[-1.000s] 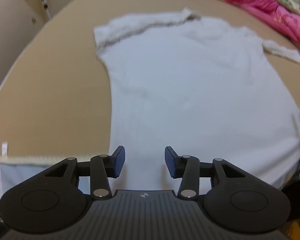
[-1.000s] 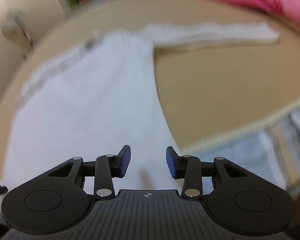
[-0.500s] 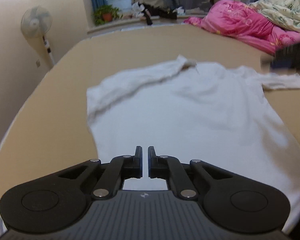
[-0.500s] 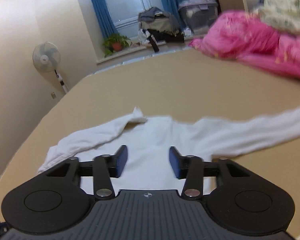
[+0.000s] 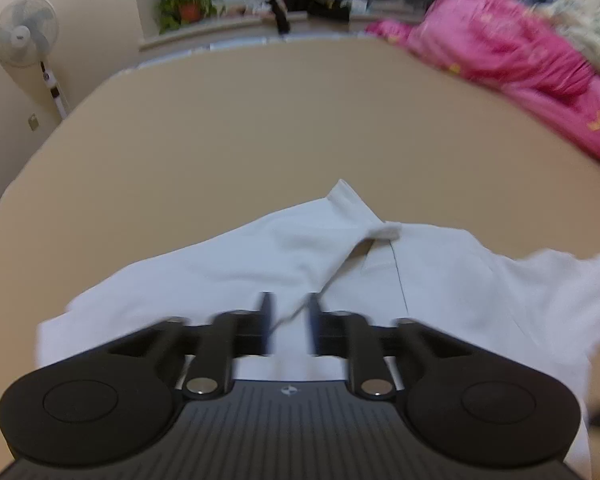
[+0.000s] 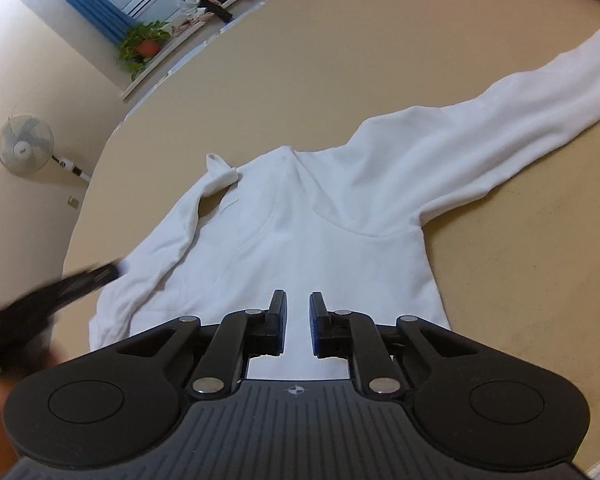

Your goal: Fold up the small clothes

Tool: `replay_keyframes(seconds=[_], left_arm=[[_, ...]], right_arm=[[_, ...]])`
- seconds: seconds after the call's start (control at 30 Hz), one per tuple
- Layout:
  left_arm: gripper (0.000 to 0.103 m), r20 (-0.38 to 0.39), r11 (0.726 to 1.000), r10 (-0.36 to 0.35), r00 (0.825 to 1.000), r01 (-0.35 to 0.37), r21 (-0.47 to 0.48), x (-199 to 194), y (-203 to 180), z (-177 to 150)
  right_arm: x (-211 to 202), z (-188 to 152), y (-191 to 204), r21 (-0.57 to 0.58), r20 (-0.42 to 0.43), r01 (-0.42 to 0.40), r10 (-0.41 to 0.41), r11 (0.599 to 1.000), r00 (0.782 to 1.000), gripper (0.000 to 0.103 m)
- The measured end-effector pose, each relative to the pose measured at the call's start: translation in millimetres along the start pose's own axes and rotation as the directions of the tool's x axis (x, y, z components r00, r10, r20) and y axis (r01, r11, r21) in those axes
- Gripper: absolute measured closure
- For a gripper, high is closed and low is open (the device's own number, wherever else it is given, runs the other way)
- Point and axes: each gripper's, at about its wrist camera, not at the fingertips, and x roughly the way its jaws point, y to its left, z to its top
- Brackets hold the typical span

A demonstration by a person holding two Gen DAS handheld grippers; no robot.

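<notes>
Right wrist view gives me the clearest layout: the white shirt (image 6: 332,216) lies flat on the tan bed surface (image 6: 500,280), its body directly ahead of my right fingers (image 6: 298,322), one long sleeve (image 6: 500,128) stretched out ahead and to the right, the other sleeve (image 6: 172,236) already folded in along the side ahead and to the left. My right fingers stand a narrow gap apart with nothing between them, just above the cloth near the hem. The left gripper (image 6: 52,292) shows as a dark blur to the left of them, by the folded sleeve.

From the left wrist view, my left fingers (image 5: 288,324) are motion-blurred but show a modest gap, apparently empty, with the folded sleeve (image 5: 260,248) and the collar (image 5: 380,236) just ahead.

I judge the step in hand is bringing in the outstretched sleeve. To do it well, I should pinch it near the cuff, take only the sleeve layers, lift just clear of the body, and lay it across parallel to the far edge. Dragging would wrinkle the body; my left fingers can press near the collar to keep it still.
</notes>
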Motion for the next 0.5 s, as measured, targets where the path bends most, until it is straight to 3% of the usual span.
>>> replay_keyframes(seconds=[0.07,0.23,0.33,0.37,0.4,0.43,0.5], left_arm=[[0.041,-0.014,1.000,0.018,1.000,-0.018,0.013,29.2,-18.9,14.7],[0.040,-0.043,0.993,0.080,0.996,-0.075,0.096,88.6,-64.6,38.0],[0.042,-0.037,0.966,0.165,0.986,-0.154,0.206,114.6,-83.0,39.3],[0.054,-0.027,0.957,0.174,0.984,-0.163,0.239,120.3,-86.1,39.6],[0.085,-0.022,0.950,0.180,0.983,-0.168,0.265,123.1,-86.5,38.2],[0.100,-0.028,0.940,0.193,0.981,-0.177,0.291,126.6,-84.9,39.9],[0.099,-0.008,0.934,0.235,0.972,-0.223,0.279,120.7,-69.0,46.7]], right_arm=[[1.6,-0.1,2.3,-0.011,-0.002,-0.002,0.002,1.000,1.000,0.089],[5.1,-2.1,5.0,-0.026,-0.034,-0.019,0.018,0.999,0.999,0.089],[4.6,-1.3,6.8,-0.041,-0.031,-0.014,0.013,0.999,0.999,0.089],[4.7,-1.5,7.9,-0.049,-0.032,-0.013,0.011,0.999,0.999,0.089],[4.6,-1.8,8.8,-0.055,-0.034,-0.012,0.010,0.998,0.999,0.089],[4.6,-2.5,9.9,-0.060,-0.037,-0.014,0.011,0.998,0.999,0.089],[4.8,-3.6,12.2,-0.076,-0.040,-0.017,0.014,0.997,0.999,0.089]])
